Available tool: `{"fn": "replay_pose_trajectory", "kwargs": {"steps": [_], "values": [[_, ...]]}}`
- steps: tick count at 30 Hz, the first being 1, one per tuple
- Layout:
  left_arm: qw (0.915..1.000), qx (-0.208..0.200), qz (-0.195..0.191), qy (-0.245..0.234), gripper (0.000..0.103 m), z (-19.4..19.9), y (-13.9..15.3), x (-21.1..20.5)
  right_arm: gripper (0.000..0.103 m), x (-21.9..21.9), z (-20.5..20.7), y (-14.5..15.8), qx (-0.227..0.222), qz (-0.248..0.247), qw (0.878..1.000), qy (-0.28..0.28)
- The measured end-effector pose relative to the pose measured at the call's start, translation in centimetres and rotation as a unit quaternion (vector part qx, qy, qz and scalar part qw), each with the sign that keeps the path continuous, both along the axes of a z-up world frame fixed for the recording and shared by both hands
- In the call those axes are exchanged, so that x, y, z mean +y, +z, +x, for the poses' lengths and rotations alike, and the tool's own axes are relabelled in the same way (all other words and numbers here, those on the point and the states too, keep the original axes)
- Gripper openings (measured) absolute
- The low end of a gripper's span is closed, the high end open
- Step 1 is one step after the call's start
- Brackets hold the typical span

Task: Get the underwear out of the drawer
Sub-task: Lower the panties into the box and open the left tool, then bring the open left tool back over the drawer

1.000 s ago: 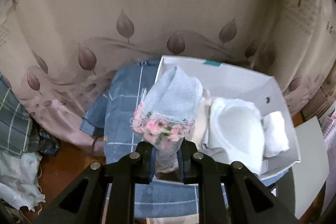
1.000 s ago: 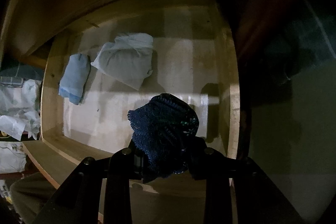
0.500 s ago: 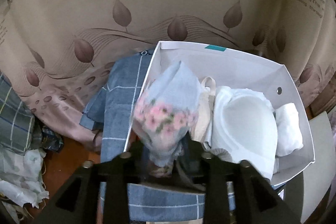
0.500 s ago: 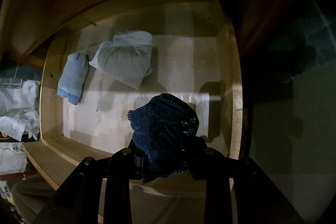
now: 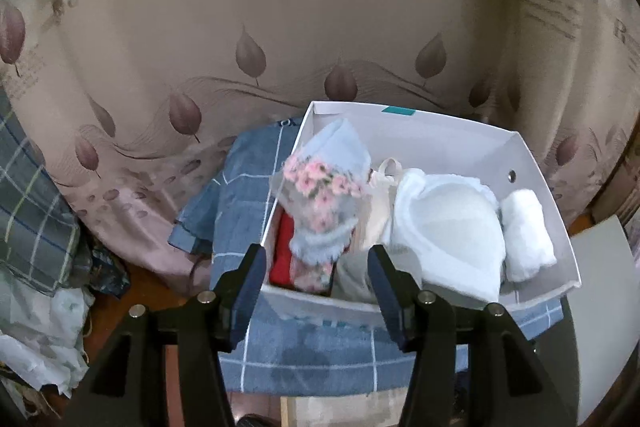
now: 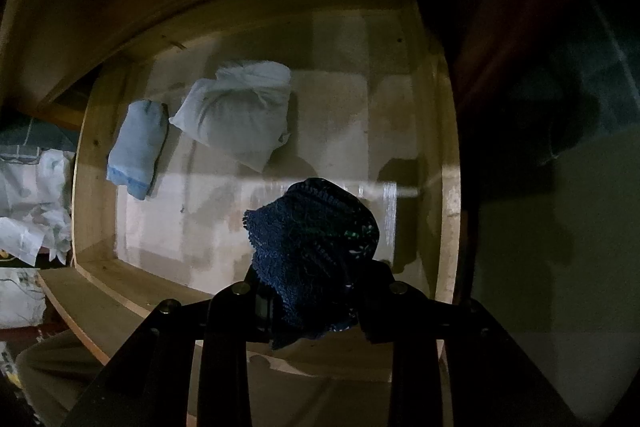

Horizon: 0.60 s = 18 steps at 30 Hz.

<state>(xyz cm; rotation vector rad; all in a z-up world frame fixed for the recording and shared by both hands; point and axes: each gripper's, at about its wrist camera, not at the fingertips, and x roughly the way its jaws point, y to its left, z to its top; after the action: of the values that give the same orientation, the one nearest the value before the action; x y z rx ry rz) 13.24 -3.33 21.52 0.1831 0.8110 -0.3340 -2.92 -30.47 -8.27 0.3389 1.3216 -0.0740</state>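
Observation:
In the left wrist view my left gripper (image 5: pixel 316 287) is open above the near edge of a white box (image 5: pixel 460 143). A light blue pair of underwear with pink flowers (image 5: pixel 326 187) sits in the box's left end, free of the fingers. A white bra (image 5: pixel 448 231) and a white roll (image 5: pixel 526 235) lie beside it. In the right wrist view my right gripper (image 6: pixel 314 307) is shut on dark blue underwear (image 6: pixel 316 243), held above the open wooden drawer (image 6: pixel 448 187). A light blue folded piece (image 6: pixel 138 147) and a pale bundle (image 6: pixel 240 115) lie in the drawer.
The white box rests on a blue checked cloth (image 5: pixel 248 195). A leaf-patterned curtain (image 5: pixel 240 27) hangs behind it. Crumpled cloth and plastic (image 5: pixel 36 307) lie at the left. The drawer's front rail (image 6: pixel 100 307) is near the right gripper.
My left gripper has opened and let go of the flowered underwear, which now lies in the white box. The right gripper still holds the dark blue underwear and has barely moved.

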Motion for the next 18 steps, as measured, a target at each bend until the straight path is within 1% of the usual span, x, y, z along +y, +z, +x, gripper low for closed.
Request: {"fn": "replay_pose_trajectory", "kwargs": {"steps": [2,5,6,8,12,15,18], "values": [[0.9999,-0.01,0.006,-0.005,0.055,-1.7,-0.2,0.4,0.028,0.0,0.0,0.0,-0.002,-0.001,1.0,0.002],[0.9997,-0.014,0.01,-0.015,0.056,-4.0,-1.1,0.9,0.028,0.1,0.1,0.0,-0.003,-0.005,1.0,0.005],[0.9997,-0.013,0.011,-0.016,0.056,-4.7,-1.5,1.1,0.028,0.2,0.1,0.0,-0.003,-0.006,1.0,0.006],[0.9998,-0.002,-0.001,-0.019,0.056,-6.1,-2.7,1.7,0.028,0.4,0.1,0.0,-0.002,-0.011,1.0,0.007],[0.9998,0.01,-0.016,0.0,0.056,-8.5,-6.1,3.4,0.028,0.5,0.1,0.1,-0.004,-0.019,1.0,0.01],[0.9998,0.016,-0.003,0.014,0.056,-9.6,-9.0,4.0,0.028,0.6,0.0,0.1,-0.007,-0.022,1.0,0.011],[0.9991,0.028,0.023,0.024,0.056,-10.4,-12.7,4.2,0.028,0.7,0.0,0.3,-0.014,-0.028,0.999,0.015]]}}
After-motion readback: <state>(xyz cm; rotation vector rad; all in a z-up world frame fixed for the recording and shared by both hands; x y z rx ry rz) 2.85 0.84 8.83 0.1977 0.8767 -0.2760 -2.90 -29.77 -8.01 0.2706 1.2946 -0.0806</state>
